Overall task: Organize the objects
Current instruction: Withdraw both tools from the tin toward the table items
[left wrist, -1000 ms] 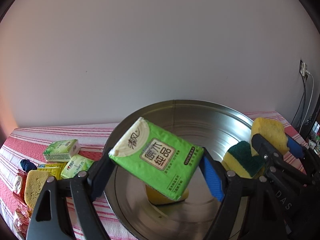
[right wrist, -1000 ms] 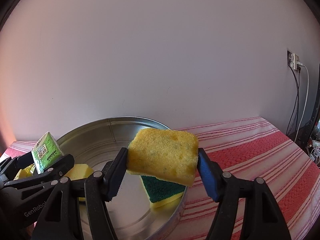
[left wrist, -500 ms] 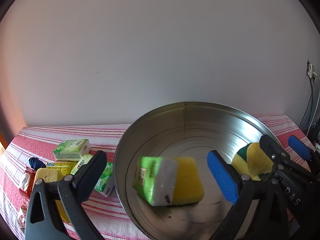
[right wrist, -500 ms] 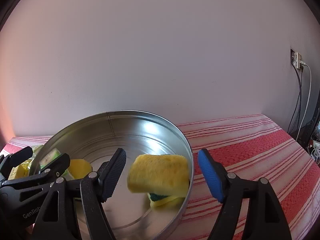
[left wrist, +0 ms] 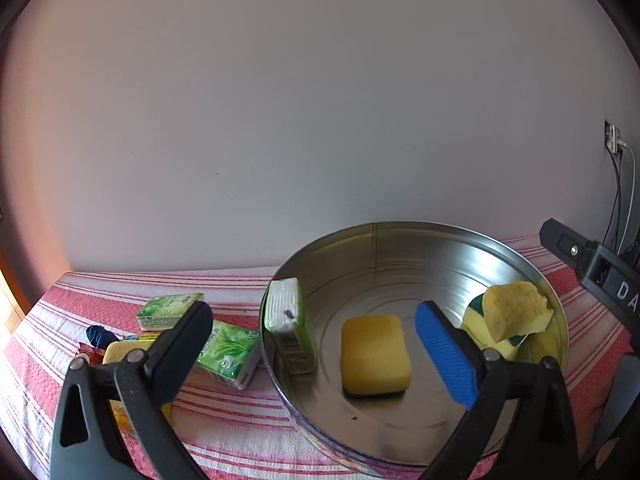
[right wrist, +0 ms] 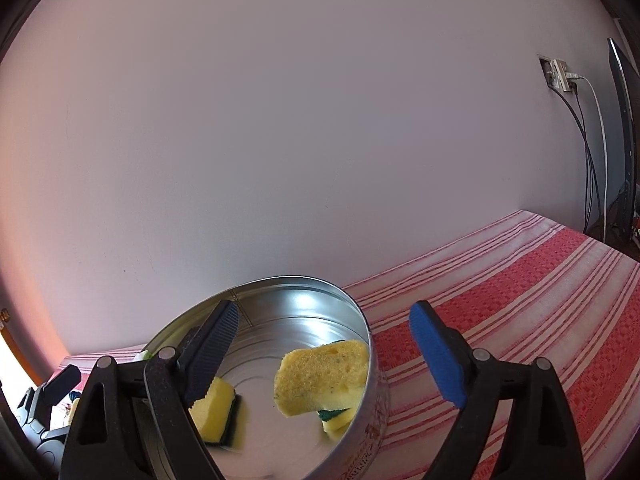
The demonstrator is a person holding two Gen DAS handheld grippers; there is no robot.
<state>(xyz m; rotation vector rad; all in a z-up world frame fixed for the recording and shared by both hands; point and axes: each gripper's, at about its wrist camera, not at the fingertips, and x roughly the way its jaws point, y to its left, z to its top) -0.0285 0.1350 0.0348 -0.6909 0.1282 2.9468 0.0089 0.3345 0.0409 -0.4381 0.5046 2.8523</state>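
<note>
**Both grippers empty above the metal pan**

The left gripper [left wrist: 312, 344] hangs with its fingers spread wide and nothing between them, one black pad over the striped cloth and one blue pad over the pan. The right gripper [right wrist: 324, 344] is likewise spread and holds nothing, its dark pad above the pan and its blue pad above the cloth.

Just beyond the fingers sits the round metal pan [left wrist: 400, 240] on the red-and-white striped cloth [right wrist: 540, 280]. On its floor lies a yellow sponge [left wrist: 375, 354], flat. A green tissue pack [left wrist: 289, 326] stands on edge against the pan's left wall. Against the right wall, a plain yellow sponge [right wrist: 320, 376] leans on top of a green-and-yellow sponge [right wrist: 334, 414].

On the cloth left of the pan lie more green tissue packs [left wrist: 228, 350], one just beside the pan's wall, with another sponge [left wrist: 120, 354] and a dark blue thing nearer the edge.

Behind everything rises a plain pale wall [left wrist: 320, 120], with a socket and cables [right wrist: 560, 76] at far right.
</note>
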